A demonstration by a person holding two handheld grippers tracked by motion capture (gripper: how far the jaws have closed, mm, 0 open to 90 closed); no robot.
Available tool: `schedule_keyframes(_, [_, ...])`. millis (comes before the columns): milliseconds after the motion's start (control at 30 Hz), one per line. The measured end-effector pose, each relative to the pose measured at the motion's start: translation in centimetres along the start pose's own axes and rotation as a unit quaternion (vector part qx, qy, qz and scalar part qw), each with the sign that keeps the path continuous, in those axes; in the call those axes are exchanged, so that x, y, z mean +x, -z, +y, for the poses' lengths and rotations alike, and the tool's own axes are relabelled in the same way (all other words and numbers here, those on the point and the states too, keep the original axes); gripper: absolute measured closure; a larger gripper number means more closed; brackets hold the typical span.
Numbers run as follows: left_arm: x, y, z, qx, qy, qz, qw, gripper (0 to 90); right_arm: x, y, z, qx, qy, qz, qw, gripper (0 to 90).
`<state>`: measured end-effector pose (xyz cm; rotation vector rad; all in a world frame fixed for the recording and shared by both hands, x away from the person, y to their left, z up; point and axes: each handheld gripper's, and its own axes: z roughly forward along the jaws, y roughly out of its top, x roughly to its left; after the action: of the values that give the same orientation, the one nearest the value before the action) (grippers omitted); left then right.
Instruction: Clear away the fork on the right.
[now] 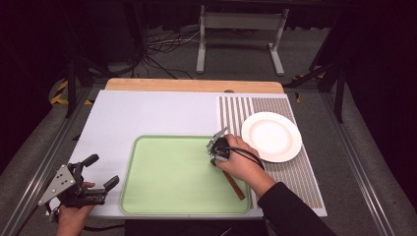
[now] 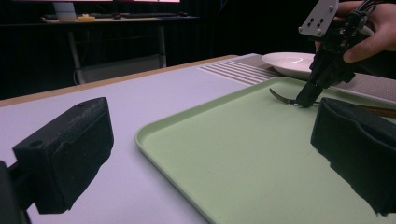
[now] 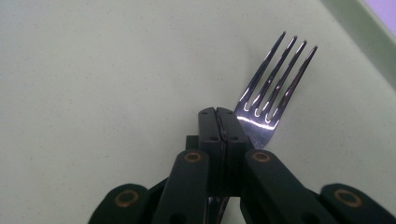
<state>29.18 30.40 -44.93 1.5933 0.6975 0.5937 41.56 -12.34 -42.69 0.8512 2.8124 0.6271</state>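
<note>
Right gripper [image 1: 215,158] clenched on a shiny four-tined steel fork [image 3: 271,88] with a wooden handle, at 3 o'clock on the smooth green tray [image 1: 162,196]. Left gripper [image 1: 101,171] released, off the tray's 8 o'clock corner. Round white plate [image 1: 271,136] at 2 o'clock.

The fork [image 3: 275,88] has a polished metal head with bright glints along its tines and a brown wooden handle. The green tray [image 1: 167,196] looks like smooth matt plastic, faintly speckled. The white plate [image 1: 271,136] is glossy. The left gripper [image 2: 210,154] pads look rough, matt black. A bare wood strip edges the table [image 1: 147,113] at its far edge.
</note>
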Motion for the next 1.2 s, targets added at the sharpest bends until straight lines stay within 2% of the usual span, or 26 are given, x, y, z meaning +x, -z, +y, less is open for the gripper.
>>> schedule_keyframes(1200, [0.0, 0.0, 0.0, 0.001, -0.001, 0.0, 1.0, 0.0, -3.0, 1.0, -1.7, 0.008, -0.051, -0.039, 0.9979, 90.0])
